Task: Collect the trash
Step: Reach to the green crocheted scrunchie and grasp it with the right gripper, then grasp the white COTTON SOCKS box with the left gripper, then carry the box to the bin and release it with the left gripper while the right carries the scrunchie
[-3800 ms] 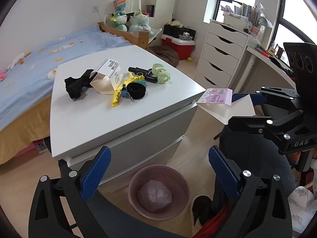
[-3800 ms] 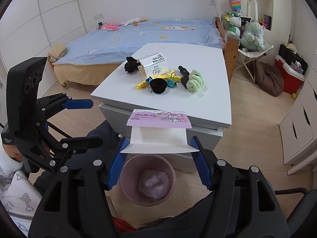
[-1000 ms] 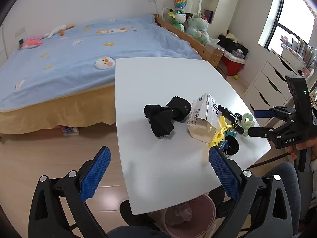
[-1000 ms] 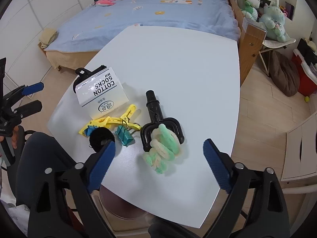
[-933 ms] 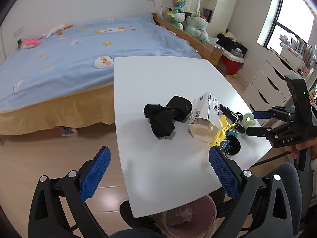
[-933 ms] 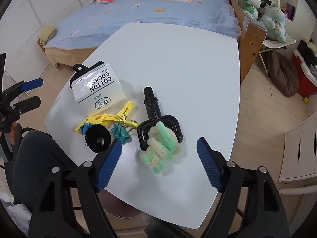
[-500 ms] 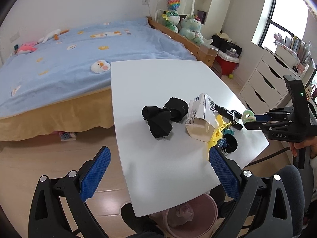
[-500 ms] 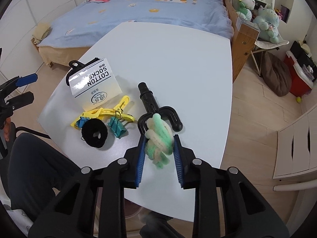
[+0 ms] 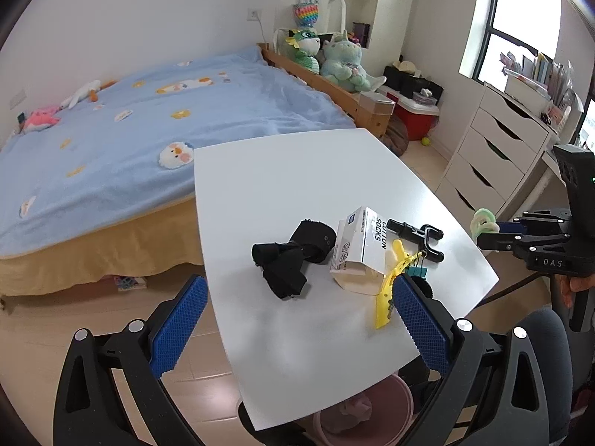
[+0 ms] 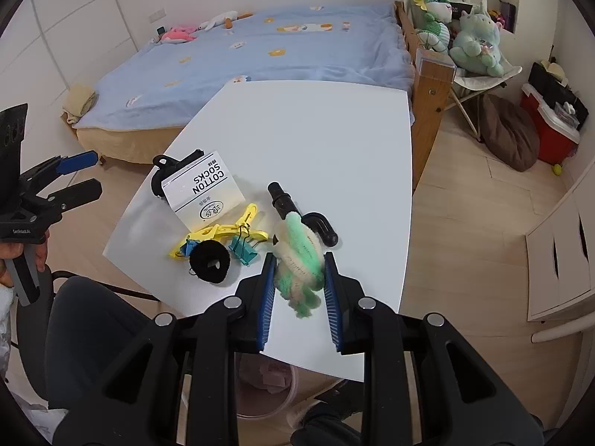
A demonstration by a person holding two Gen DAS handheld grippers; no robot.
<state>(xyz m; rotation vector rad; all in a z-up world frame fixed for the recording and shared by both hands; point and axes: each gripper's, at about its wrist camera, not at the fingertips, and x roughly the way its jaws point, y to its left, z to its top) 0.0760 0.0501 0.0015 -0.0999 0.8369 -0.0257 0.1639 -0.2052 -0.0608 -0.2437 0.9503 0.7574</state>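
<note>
Right wrist view: fuzzy green-and-cream twisted scrunchie (image 10: pixel 299 260) pinched between right gripper (image 10: pixel 300 286) pads, lifted just above white table (image 10: pixel 316 141) edge. Pink plastic bin (image 10: pixel 266 390) sits below with some trash inside already. Left gripper (image 9: pixel 297 319) fingers spread wide, empty. Cotton socks box (image 10: pixel 204 193), yellow clips (image 10: pixel 223 236), black scrunchie (image 10: pixel 209 262), black socks (image 9: pixel 292 260) remain uncollected.

scrunchie (image 10: pixel 299 260) green-cream | clip (image 10: pixel 223 232) yellow | bin (image 9: pixel 366 414) pink
</note>
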